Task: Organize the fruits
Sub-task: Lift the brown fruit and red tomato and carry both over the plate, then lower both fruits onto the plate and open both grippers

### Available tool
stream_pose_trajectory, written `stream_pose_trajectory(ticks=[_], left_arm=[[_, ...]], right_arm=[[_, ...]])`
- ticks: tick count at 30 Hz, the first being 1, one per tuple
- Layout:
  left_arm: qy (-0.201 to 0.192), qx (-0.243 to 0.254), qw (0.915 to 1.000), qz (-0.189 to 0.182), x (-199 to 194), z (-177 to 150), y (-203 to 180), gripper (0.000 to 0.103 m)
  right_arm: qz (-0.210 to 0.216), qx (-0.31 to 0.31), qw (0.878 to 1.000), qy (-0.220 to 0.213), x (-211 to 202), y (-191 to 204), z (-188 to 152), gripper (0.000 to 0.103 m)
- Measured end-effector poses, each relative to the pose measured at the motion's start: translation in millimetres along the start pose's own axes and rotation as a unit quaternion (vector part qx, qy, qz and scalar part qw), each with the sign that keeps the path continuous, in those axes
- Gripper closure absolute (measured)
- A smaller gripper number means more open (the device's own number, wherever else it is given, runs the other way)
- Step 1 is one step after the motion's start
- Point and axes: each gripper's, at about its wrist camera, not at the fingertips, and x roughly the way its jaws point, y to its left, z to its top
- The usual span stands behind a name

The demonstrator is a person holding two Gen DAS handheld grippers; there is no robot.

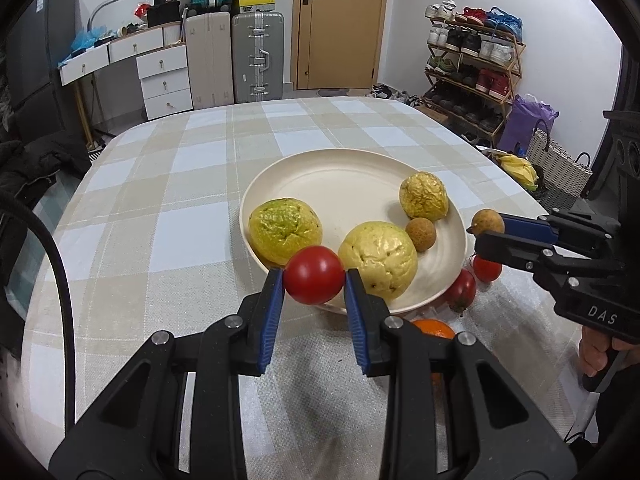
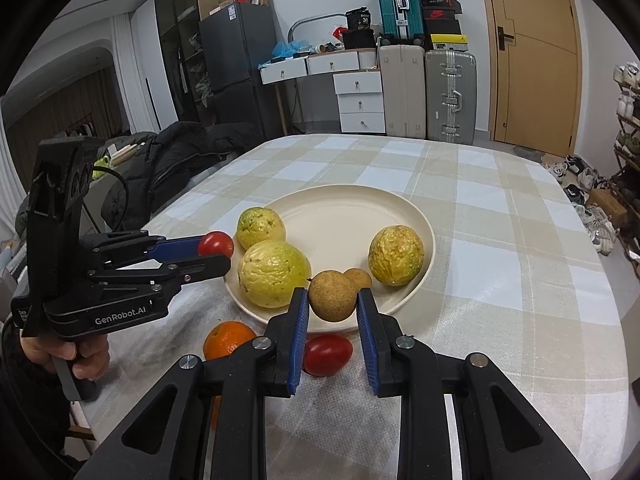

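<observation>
Left gripper (image 1: 314, 276): jaws clamped on a small red tomato (image 1: 314, 275), blue pads pressed against its two sides, held in the air at the near rim of the cream plate (image 1: 320, 176). Right gripper (image 2: 333, 297): jaws shut on a round brown longan (image 2: 332, 295), likewise lifted just over the plate's near edge.

On the plate: two large yellow-green guavas (image 1: 285, 230) (image 1: 378, 258) side by side toward the left gripper, a wrinkled yellow passion fruit (image 1: 423, 196) farther along, and a second longan (image 1: 421, 234) lying just beside the passion fruit and near the closer guava.

Off the plate, on the checked cloth of the desk (image 1: 160, 208): an orange (image 2: 228, 340) near the plate's front edge, an oval red tomato (image 2: 327, 354) just beside it and below the right jaws, and, in the left wrist view, one more small red tomato (image 1: 487, 269) close to the plate's rim.

Seen gripping each tool's handle: a person's hand (image 2: 76, 354).
</observation>
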Motion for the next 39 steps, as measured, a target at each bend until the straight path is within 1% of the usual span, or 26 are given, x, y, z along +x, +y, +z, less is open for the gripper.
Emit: stream_pose_trajectory(ticks=[2, 6, 10, 12, 14, 21, 25, 30, 33, 39], left_arm=[[0.006, 0.003, 1.0000, -0.001, 5, 0, -2, 0.075], [0.011, 0.003, 0.9999, 0.001, 12, -1, -3, 0.075], [0.009, 0.015, 0.9998, 0.010, 16, 1, -6, 0.075], [0.009, 0.014, 0.9998, 0.012, 19, 4, -6, 0.075], [0.011, 0.014, 0.9998, 0.013, 22, 6, -6, 0.075], [0.019, 0.023, 0.9994, 0.018, 34, 11, -11, 0.075], [0.023, 0.017, 0.9995, 0.013, 40, 14, -9, 0.075], [0.027, 0.028, 0.9989, 0.026, 47, 17, -10, 0.075], [0.029, 0.033, 0.9984, 0.035, 51, 20, -9, 0.075], [0.029, 0.029, 0.9984, 0.040, 57, 24, -5, 0.075]], right_arm=[[0.004, 0.001, 1.000, 0.005, 3, 2, 0, 0.078], [0.000, -0.003, 1.000, 0.019, 14, 3, 1, 0.078], [0.005, -0.001, 1.000, 0.027, 20, 3, 2, 0.078], [0.006, -0.002, 1.000, 0.029, 22, 4, 3, 0.078], [0.009, 0.000, 0.999, 0.040, 28, 4, 5, 0.078], [0.003, -0.003, 0.998, 0.055, 41, 5, 7, 0.078], [0.002, -0.005, 0.998, 0.059, 44, 4, 7, 0.078], [-0.002, 0.000, 0.998, 0.065, 49, 0, 10, 0.078], [0.003, 0.008, 0.998, 0.067, 53, -4, 11, 0.078], [0.002, 0.004, 0.998, 0.069, 57, -4, 13, 0.078]])
